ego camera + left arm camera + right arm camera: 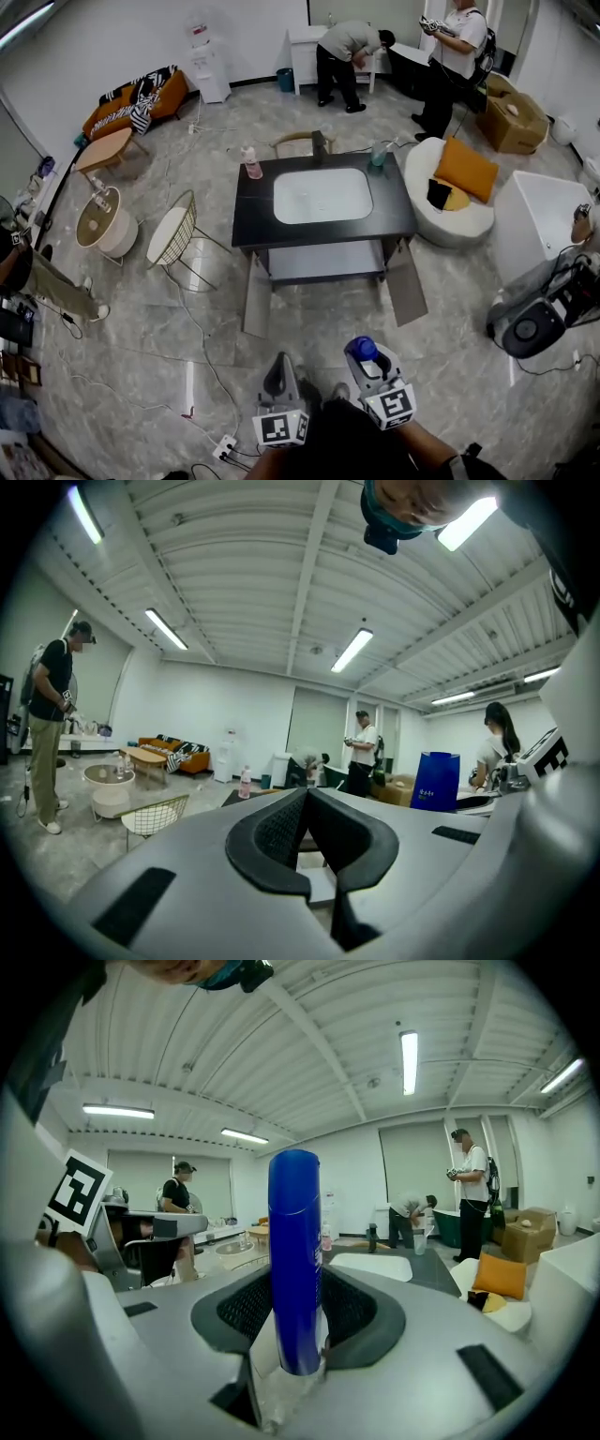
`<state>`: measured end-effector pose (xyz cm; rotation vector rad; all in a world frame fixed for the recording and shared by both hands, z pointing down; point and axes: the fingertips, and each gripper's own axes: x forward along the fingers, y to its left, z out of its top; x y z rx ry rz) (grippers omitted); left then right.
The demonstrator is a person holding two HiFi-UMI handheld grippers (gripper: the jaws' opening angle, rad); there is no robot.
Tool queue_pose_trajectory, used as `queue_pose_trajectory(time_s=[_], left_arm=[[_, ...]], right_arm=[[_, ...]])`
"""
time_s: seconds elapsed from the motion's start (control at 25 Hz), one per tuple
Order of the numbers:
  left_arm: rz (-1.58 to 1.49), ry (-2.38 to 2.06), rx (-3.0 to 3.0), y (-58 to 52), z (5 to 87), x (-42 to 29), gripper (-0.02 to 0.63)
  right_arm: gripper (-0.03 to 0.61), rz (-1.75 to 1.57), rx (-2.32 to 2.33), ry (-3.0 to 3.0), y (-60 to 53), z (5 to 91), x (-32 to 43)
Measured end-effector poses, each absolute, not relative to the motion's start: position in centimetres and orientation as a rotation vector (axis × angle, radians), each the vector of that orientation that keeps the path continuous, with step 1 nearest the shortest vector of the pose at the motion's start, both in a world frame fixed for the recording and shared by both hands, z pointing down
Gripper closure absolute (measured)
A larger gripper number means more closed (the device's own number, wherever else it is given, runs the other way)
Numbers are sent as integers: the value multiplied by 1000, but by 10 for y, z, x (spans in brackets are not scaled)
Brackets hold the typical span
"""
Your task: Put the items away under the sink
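Observation:
The sink cabinet (246, 211) stands mid-room, with a black top, a white basin (322, 195) and both lower doors swung open onto a shelf (323, 261). On its top stand a pink bottle (250, 164), a teal bottle (378, 155) and a dark faucet (320, 142). My right gripper (367, 367) is shut on a tall blue spray bottle (293, 1251), held upright well short of the cabinet. My left gripper (280, 373) is beside it, jaws shut and empty, pads (274, 832) meeting at the tip.
A wire chair (178, 230) and a round side table (103, 220) stand left of the cabinet. A white armchair with an orange cushion (464, 169) stands to its right. Cables and a power strip (225, 448) lie on the floor. Two people (347, 47) work at the back wall.

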<state>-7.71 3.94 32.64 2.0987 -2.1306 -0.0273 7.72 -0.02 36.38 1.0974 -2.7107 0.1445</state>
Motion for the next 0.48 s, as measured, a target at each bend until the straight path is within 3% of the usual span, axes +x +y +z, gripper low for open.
queue_pose_trajectory(time_s=[0.48], left_arm=[[-38, -2092, 2168, -79, 402, -105, 598]], right_arm=[[421, 105, 1120, -2683, -119, 450, 43]])
